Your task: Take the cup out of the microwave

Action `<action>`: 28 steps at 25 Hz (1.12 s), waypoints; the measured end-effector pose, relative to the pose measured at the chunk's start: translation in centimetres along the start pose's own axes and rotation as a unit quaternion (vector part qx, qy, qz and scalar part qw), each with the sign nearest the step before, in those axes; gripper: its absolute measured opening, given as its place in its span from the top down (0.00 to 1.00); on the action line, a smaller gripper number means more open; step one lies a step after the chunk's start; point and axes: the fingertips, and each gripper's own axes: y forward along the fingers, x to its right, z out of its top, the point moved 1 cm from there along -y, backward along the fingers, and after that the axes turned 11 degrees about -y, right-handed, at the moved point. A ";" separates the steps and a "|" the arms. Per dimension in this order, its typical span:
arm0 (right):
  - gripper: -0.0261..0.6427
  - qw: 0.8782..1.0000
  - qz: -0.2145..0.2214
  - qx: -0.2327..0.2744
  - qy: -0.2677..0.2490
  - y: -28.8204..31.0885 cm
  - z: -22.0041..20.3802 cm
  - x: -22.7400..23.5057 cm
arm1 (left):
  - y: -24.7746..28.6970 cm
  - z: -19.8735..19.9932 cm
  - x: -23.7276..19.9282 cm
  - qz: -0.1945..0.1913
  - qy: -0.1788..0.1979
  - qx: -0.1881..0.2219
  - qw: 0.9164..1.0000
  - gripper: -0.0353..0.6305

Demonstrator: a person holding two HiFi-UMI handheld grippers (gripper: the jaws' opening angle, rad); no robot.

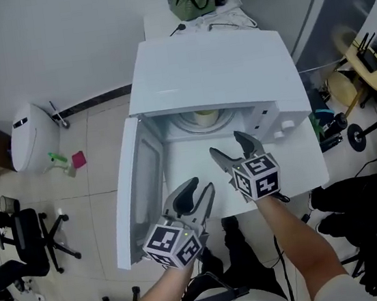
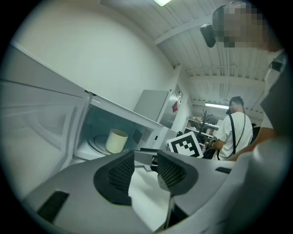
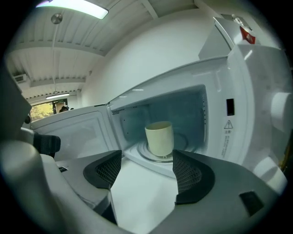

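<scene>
In the head view, the boxy white microwave (image 1: 213, 74) stood with its smooth door (image 1: 133, 188) swung wide to the left. The pale cylindrical cup (image 1: 205, 117) sat deep in the microwave's cavity, where the roof edge hid all but its rim. The left gripper (image 1: 202, 184) hung in front of the microwave near the door, and the right gripper (image 1: 226, 143) was closer to the opening.

In the left gripper view, the dark mesh-textured pads (image 2: 121, 173) stood apart with nothing between them. The cup rested on the round turntable (image 2: 98, 144) inside the microwave.

In the right gripper view, the jaws gaped empty. The cup stood upright beyond them, untouched, with open room either side. Bare white tabletop (image 3: 146, 192) lay before the microwave's sill.
</scene>
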 end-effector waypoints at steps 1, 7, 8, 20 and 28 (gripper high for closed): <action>0.44 1.000 0.001 -0.001 -0.004 1.1 0.3 0.5 | 0.8 0.3 -0.4 0.004 0.000 0.003 1.000 0.69; 0.36 1.000 -0.004 -0.001 -0.028 6.7 1.7 3.1 | 4.8 1.5 -3.1 0.020 0.008 0.013 1.000 0.65; 0.36 1.000 -0.005 0.000 -0.031 7.6 1.9 3.4 | 5.4 1.5 -3.7 0.022 0.008 0.014 1.000 0.65; 0.31 0.998 0.006 0.001 -0.059 14.4 2.6 6.2 | 10.8 2.4 -9.0 0.045 -0.007 0.007 0.999 0.65; 0.27 0.996 0.008 -0.009 -0.093 16.8 1.9 6.6 | 12.5 2.6 -10.5 0.049 -0.015 -0.001 0.999 0.65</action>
